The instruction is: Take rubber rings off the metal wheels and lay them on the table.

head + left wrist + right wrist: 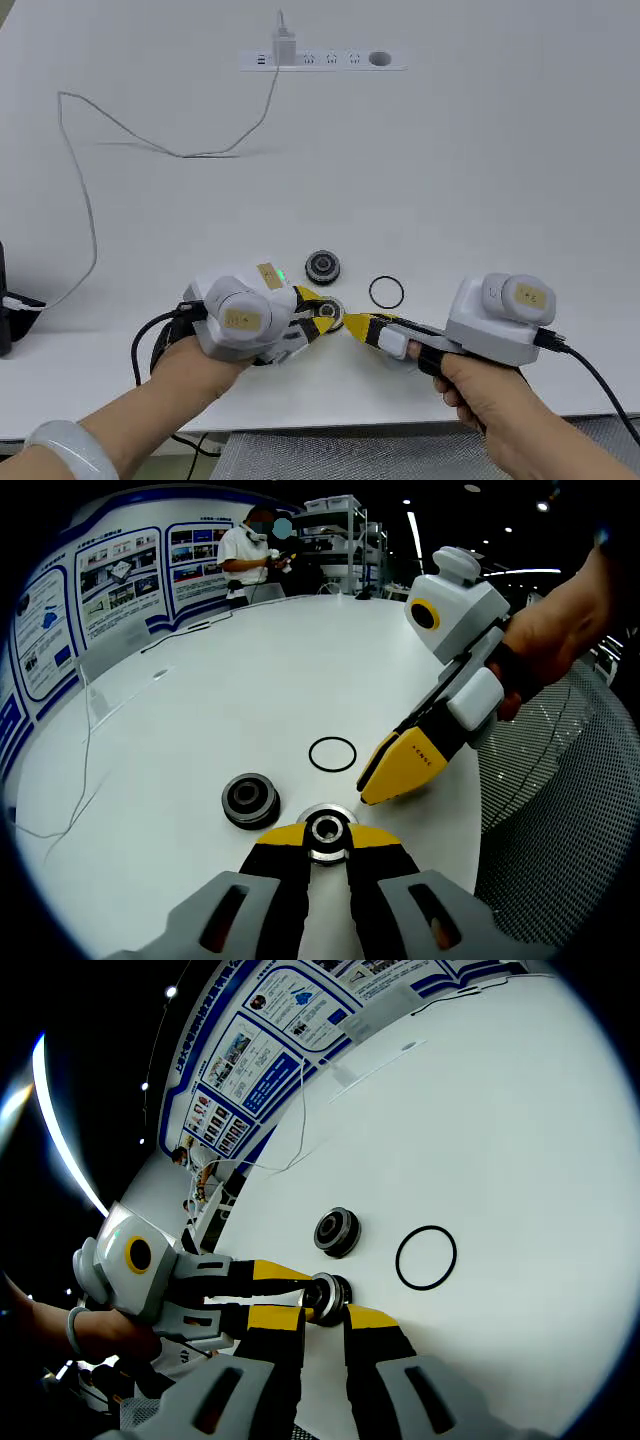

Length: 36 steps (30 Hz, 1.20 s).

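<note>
Rubber ring (371,293) lies flat and loose on the white counter (450,180), just beyond and to the right of the clamped metal wheel (328,315), touching nothing.

Left claw (327,837): clenched on that wheel. One yellow tip sits on each side of it, with the bright hub facing up between them. A dark band shows around the wheel's rim in the right gripper view. Whether the wheel rests on the counter or is raised off it — cannot tell.

Right claw (325,1318): comes at the wheel from the opposite side, yellow tips right at its rim. The jaws stand a narrow gap apart. Whether they pinch anything there — cannot tell.

Second wheel (323,266): dark-rimmed, flat on the counter straight beyond the clamped wheel and near it, to the left of the loose ring. It is apart from both claws.

Far beyond the clamped wheel, at the back of the counter, lies a white power strip (322,60) with a charger (283,45) plugged in. A grey cable (90,200) loops from it off to the left of the wheel.
</note>
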Available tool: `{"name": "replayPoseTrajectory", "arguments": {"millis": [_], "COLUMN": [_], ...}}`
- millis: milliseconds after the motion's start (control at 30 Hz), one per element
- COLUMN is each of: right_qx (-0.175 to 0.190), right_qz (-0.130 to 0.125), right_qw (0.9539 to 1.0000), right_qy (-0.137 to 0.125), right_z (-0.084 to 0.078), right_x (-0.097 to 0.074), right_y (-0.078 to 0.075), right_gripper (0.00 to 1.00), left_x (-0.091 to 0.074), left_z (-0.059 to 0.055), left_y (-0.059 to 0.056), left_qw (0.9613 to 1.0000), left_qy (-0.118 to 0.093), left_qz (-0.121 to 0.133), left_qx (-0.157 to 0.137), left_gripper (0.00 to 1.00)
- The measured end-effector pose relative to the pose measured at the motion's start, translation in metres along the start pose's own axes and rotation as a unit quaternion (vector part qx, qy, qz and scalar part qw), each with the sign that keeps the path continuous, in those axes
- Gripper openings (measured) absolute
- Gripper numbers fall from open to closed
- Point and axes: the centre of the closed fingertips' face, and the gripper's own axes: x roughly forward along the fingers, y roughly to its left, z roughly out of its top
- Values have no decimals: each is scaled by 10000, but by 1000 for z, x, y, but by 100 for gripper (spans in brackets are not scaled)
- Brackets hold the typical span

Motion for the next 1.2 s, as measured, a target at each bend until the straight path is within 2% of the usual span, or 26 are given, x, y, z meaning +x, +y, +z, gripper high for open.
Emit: {"name": "replayPoseTrajectory", "arguments": {"millis": [867,1200], "right_qx": [396,654], "right_qz": [15,42], "right_qw": [9992,9978], "right_qy": [-80,-57], "right_z": [-2,-6], "right_x": [13,18], "right_y": [-4,-8], "right_gripper": [18,22], "left_x": [0,1], "left_z": [-1,-1], "left_y": [2,1], "left_qw": [10000,10000], "left_qy": [-43,-54], "left_qz": [23,23], "left_qx": [-72,-78], "left_gripper": [14,14]}}
